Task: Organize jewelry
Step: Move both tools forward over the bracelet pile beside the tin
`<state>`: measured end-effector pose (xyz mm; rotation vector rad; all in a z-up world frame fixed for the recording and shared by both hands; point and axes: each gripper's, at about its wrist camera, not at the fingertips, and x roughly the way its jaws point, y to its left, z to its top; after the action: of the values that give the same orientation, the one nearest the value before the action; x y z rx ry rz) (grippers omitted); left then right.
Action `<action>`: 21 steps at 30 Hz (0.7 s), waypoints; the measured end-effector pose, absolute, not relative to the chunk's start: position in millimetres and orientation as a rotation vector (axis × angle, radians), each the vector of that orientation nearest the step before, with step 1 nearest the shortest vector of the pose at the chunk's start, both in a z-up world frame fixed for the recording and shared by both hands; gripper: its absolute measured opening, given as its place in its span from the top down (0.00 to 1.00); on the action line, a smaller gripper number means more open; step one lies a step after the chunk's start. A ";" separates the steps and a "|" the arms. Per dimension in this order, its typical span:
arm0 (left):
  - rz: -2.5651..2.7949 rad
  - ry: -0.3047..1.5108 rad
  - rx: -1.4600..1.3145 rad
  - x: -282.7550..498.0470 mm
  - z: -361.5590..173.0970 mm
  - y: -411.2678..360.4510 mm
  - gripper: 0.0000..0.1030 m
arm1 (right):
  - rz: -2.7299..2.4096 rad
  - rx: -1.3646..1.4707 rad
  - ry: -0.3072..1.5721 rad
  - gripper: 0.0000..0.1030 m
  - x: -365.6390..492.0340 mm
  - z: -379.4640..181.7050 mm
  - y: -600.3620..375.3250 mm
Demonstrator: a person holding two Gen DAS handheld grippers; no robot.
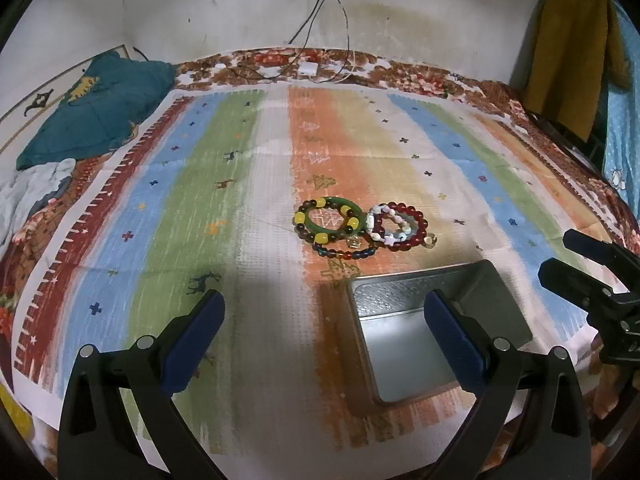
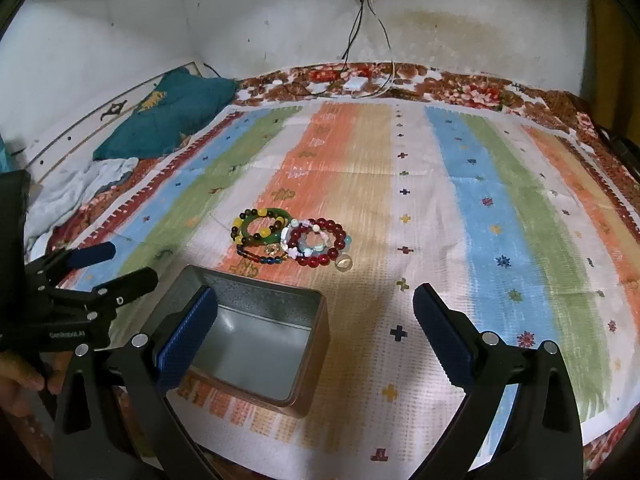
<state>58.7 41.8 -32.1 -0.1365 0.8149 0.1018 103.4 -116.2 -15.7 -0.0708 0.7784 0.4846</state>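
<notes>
Several bead bracelets lie in a heap on the striped cloth: a green bangle with yellow beads (image 1: 329, 220) (image 2: 262, 229), a dark red bead bracelet (image 1: 408, 226) (image 2: 322, 242), a white and pastel one (image 1: 386, 227) and a dark blue strand (image 1: 346, 253). An open, empty metal tin (image 1: 412, 344) (image 2: 256, 340) sits nearer than the heap. My left gripper (image 1: 324, 340) is open and empty, short of the heap. My right gripper (image 2: 316, 332) is open and empty, with the tin by its left finger. Each gripper shows in the other's view (image 2: 92, 276) (image 1: 576, 260).
The striped cloth (image 1: 224, 208) covers a floral bedspread (image 1: 420, 76). A teal pillow (image 1: 96, 108) and crumpled white fabric (image 1: 36, 188) lie at the left. Cables and a white charger (image 1: 308, 68) lie by the wall. A yellow towel (image 1: 572, 52) hangs at the right.
</notes>
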 end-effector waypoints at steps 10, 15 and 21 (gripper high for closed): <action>0.118 0.848 -0.191 77.7 -35.7 60.8 0.05 | 0.495 -0.057 0.816 0.04 128.8 -14.2 -112.1; 0.095 0.875 -0.225 84.5 -39.4 67.4 0.05 | 0.508 -0.056 0.829 0.04 142.5 -13.6 -107.2; 0.072 0.923 -0.281 97.9 -46.7 75.8 0.05 | 0.525 -0.065 0.858 0.04 158.4 -15.7 -100.5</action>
<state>97.9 75.8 -46.7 -0.2812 0.9229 0.0722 158.4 -100.5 -15.7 -0.0653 0.8579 0.5248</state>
